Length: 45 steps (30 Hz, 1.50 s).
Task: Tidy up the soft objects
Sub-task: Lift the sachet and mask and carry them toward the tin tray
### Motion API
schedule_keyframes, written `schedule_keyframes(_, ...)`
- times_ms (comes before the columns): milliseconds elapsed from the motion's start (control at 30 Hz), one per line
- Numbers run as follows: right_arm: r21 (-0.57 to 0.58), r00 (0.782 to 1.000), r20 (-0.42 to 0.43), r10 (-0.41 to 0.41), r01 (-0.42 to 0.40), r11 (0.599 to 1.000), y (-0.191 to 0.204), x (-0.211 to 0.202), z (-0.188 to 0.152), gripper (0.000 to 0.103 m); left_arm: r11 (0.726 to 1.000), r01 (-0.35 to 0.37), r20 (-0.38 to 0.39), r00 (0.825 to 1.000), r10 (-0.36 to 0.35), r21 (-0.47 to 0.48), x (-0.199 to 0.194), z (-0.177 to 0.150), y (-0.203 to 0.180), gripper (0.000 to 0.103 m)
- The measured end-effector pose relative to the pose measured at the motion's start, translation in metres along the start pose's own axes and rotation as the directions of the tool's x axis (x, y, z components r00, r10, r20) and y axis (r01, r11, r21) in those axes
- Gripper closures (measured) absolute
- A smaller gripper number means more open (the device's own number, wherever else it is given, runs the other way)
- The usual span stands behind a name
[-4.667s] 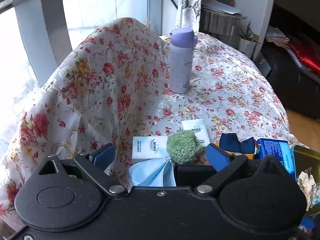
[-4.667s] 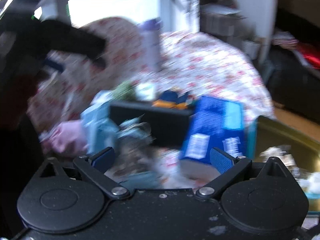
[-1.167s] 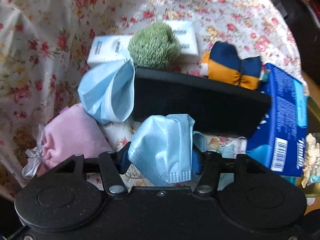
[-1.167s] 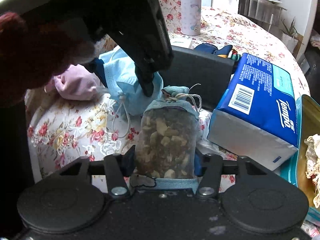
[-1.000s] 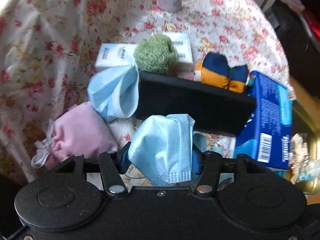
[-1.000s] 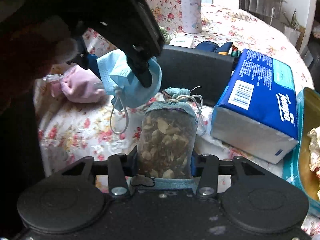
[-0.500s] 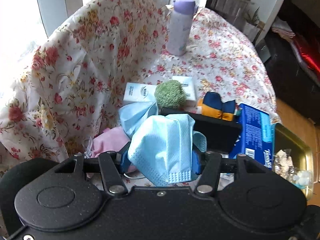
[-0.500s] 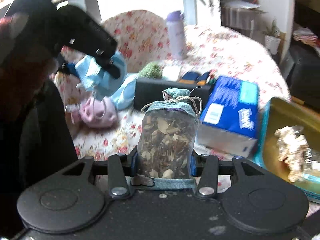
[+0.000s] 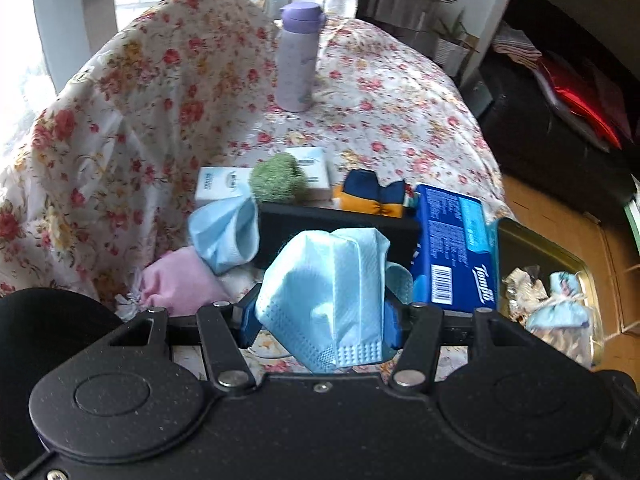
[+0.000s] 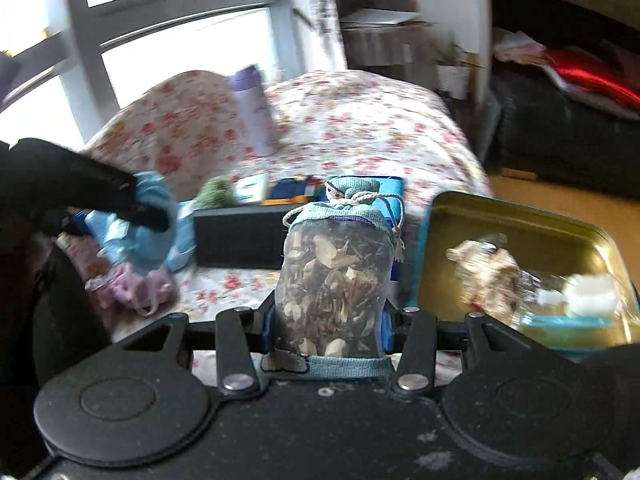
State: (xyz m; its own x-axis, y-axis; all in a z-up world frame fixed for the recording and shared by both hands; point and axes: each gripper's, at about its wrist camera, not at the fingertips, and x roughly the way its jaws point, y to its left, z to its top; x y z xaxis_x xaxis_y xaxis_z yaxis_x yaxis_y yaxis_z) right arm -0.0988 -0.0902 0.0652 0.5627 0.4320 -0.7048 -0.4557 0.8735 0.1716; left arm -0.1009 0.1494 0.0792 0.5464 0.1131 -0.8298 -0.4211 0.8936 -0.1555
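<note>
Left claw [image 9: 320,322] being pinched on crumpled light-blue face mask [image 9: 332,288], held above floral-clothed counter [image 9: 380,120]. Right claw [image 10: 326,330] being pressed onto mesh drawstring sachet of dried leaves [image 10: 334,280], likewise held clear. Gold-lined rectangular tin [image 10: 520,232], likely destination, lying just right of blue tissue pack [image 9: 456,240]. Judgement: sachet being best lowered over tin's bare near-left floor, clearing rim. Black box [image 9: 336,228] and pack crowding middle; open room lying rightward.
</note>
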Motion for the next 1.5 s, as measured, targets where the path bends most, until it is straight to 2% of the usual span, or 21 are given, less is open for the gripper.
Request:
schedule_keyframes(133, 0.062, 0.997, 0.010, -0.075, 0.074, 0.995, -0.025, 0.002, 0.005, 0.058, 1.000, 0.009, 0.001, 1.000, -0.009, 0.022, -0.002, -0.003, -0.009, 0.049)
schedule_keyframes(233, 0.099, 0.988, 0.027, -0.152, 0.148, 0.984, -0.048, 0.002, 0.011, 0.058, 0.999, 0.018, 0.001, 1.000, -0.018, 0.037, -0.003, -0.004, -0.015, 0.049)
schedule_keyframes(367, 0.180, 0.975, 0.045, -0.220, 0.208, 0.961, -0.083, 0.001, 0.023, 0.058, 0.998, 0.030, 0.003, 1.000, -0.030, 0.063, -0.004, -0.003, -0.027, 0.049)
schedule_keyframes(467, 0.217, 0.957, 0.060, -0.285, 0.267, 0.939, -0.109, 0.005, 0.032, 0.058, 0.994, 0.042, 0.007, 0.999, -0.043, 0.100, -0.005, -0.001, -0.042, 0.049)
schedule_keyframes(733, 0.335, 0.910, 0.100, -0.403, 0.351, 0.875, -0.166, 0.032, 0.050, 0.058, 0.977, 0.098, 0.005, 0.995, -0.101, 0.190, -0.002, 0.008, -0.089, 0.049)
schedule_keyframes(967, 0.426, 0.901, 0.177, -0.396, 0.293, 0.856, -0.201, 0.051, 0.063, 0.058, 0.955, 0.117, 0.007, 0.992, -0.124, 0.273, 0.008, 0.018, -0.130, 0.049)
schedule_keyframes(1033, 0.457, 0.899, 0.158, -0.409, 0.301, 0.837, -0.209, 0.057, 0.062, 0.058, 0.947, 0.117, 0.002, 0.992, -0.123, 0.301, 0.014, 0.018, -0.142, 0.049)
schedule_keyframes(1167, 0.497, 0.908, 0.137, -0.397, 0.284, 0.820, -0.219, 0.058, 0.056, 0.058, 0.934, 0.126, -0.023, 0.992, -0.125, 0.334, 0.028, 0.017, -0.161, 0.049)
schedule_keyframes(1500, 0.486, 0.911, 0.111, -0.398, 0.299, 0.821, -0.214, 0.063, 0.053, 0.058, 0.921, 0.171, -0.099, 0.985, -0.145, 0.351, 0.056, 0.017, -0.191, 0.049)
